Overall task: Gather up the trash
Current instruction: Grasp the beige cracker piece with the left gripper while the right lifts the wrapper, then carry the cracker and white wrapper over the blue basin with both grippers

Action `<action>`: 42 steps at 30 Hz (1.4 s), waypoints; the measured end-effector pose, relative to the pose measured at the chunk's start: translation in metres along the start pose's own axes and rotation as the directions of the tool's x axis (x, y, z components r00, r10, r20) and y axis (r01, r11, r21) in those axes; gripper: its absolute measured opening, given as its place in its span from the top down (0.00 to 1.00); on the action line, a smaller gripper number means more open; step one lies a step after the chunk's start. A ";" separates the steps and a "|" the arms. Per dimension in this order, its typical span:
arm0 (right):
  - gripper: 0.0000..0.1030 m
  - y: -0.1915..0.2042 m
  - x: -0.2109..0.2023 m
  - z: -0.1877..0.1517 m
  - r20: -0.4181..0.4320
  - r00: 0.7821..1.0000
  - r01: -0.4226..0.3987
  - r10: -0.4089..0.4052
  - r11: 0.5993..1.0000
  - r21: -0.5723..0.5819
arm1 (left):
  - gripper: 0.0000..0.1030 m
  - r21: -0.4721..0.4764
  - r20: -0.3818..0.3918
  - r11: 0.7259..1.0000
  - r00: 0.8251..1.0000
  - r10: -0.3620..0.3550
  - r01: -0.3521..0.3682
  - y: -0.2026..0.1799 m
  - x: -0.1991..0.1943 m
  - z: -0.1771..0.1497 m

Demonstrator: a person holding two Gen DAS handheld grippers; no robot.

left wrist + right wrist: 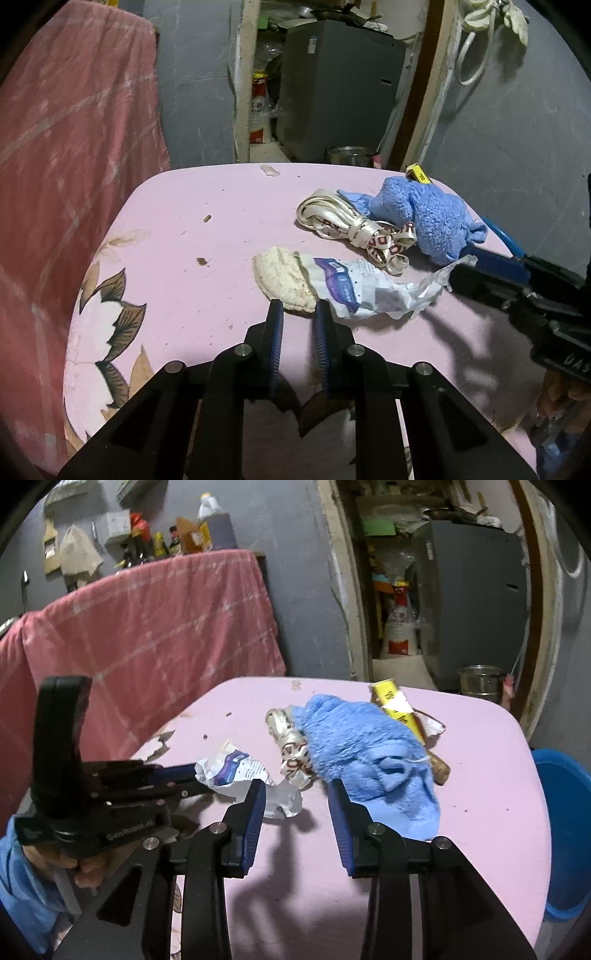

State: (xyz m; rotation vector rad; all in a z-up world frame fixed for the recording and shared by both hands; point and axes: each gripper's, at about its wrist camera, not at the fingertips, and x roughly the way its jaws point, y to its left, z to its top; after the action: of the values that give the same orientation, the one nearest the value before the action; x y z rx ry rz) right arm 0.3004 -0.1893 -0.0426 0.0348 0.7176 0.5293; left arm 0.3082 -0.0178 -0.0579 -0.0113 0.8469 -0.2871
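A piece of pale flatbread (280,280) sticks out of a crumpled white and purple wrapper (369,291) on the pink table (184,240). My left gripper (298,308) stands nearly closed, its pads pinching the bread's near edge. In the right wrist view the left gripper (201,781) bites the wrapper's (236,771) left end. My right gripper (297,790) is open, and only the wrapper's tail lies loose between its fingers. In the left wrist view the right gripper (476,242) comes in from the right, beside a blue fuzzy cloth (428,218).
A tied white ribbon bundle (291,753) lies against the blue cloth (354,746), with a yellow box (397,707) behind it. A blue bin (565,830) stands off the table's right edge. Red draped cloth (147,635) lies left, and crumbs (202,261) dot the table.
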 end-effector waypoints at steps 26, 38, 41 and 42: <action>0.94 -0.008 -0.026 -0.024 0.080 0.993 0.082 -0.083 0.997 0.014 | 0.60 0.036 -0.054 0.995 0.994 0.096 -0.094 -0.007 0.021 0.022; 0.94 -0.011 -0.038 -0.030 0.142 0.987 0.067 -0.071 0.997 0.032 | 0.74 0.051 -0.035 0.996 0.996 0.079 -0.077 -0.018 0.022 0.011; 0.94 -0.012 -0.047 -0.033 0.166 0.984 0.065 -0.070 0.997 0.035 | 0.74 0.025 0.003 0.998 0.998 0.063 -0.063 -0.023 0.011 0.006; 0.94 -0.012 -0.051 -0.034 0.181 0.981 0.067 -0.072 0.997 0.034 | 0.74 0.024 0.023 0.998 0.998 0.064 -0.065 -0.027 0.006 0.004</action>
State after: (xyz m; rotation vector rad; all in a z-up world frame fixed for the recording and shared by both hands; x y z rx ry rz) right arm 0.2523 -0.2285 -0.0397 0.0829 0.5454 0.4425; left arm 0.3079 -0.0456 -0.0566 0.0363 0.8203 -0.2365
